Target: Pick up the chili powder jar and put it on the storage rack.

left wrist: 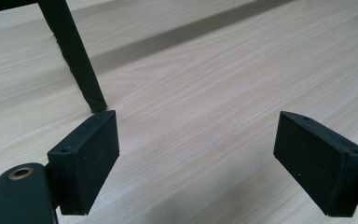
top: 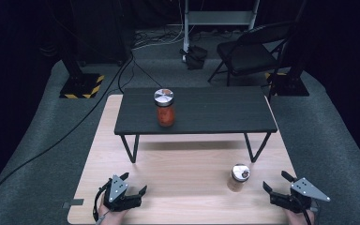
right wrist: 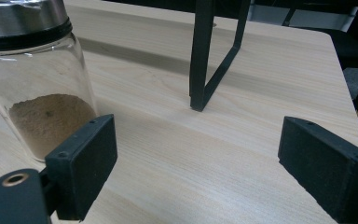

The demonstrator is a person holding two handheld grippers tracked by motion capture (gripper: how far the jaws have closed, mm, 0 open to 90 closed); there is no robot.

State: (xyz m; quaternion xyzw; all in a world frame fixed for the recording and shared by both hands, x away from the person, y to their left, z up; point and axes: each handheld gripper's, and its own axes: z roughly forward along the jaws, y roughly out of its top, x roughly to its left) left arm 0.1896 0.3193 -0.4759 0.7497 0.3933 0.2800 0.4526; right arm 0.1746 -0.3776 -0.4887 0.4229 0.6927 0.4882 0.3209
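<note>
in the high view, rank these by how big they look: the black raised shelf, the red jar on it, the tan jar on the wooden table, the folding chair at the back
1. black raised shelf
2. folding chair
3. and 4. red jar and tan jar: they look much alike in size, and the tan jar stands nearer the camera, so no firm order.

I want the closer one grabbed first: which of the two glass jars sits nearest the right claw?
The silver-lidded glass jar of tan powder, low on the pale wooden table, beside the open right claw. The red-filled jar stands farther, on the black raised shelf.

No readable text, labels or numbers anywhere.
</note>
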